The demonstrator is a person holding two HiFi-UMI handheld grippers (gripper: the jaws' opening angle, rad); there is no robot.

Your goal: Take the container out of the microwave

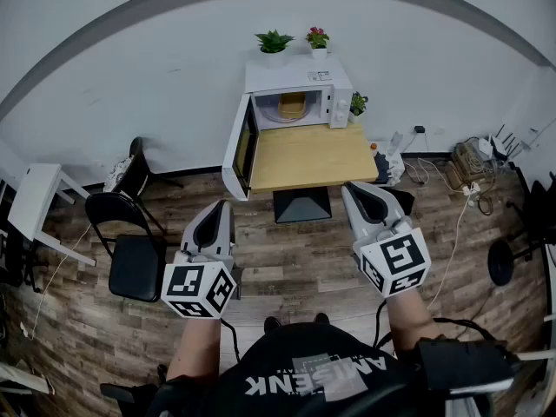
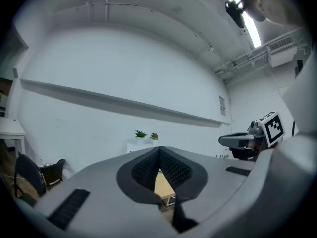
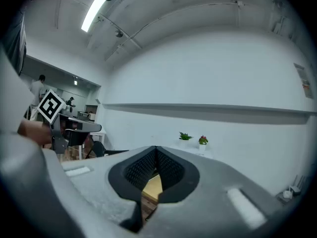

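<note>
In the head view a white microwave (image 1: 299, 94) stands at the far end of a wooden table (image 1: 304, 157), its door (image 1: 240, 150) swung open to the left. A yellowish container (image 1: 292, 105) sits inside the cavity. My left gripper (image 1: 221, 205) and right gripper (image 1: 352, 188) are held level over the floor, well short of the table, both shut with nothing between the pads. The left gripper view shows its jaws (image 2: 159, 150) closed, with a strip of table behind them. The right gripper view shows the same for its jaws (image 3: 156, 149).
Two potted plants (image 1: 274, 41) (image 1: 318, 36) stand on the microwave and a small one (image 1: 357, 104) beside it. Black chairs (image 1: 135, 250) and a white table (image 1: 30, 200) are at the left. Cables (image 1: 469, 159) lie at the right. A dark box (image 1: 301, 205) sits under the table.
</note>
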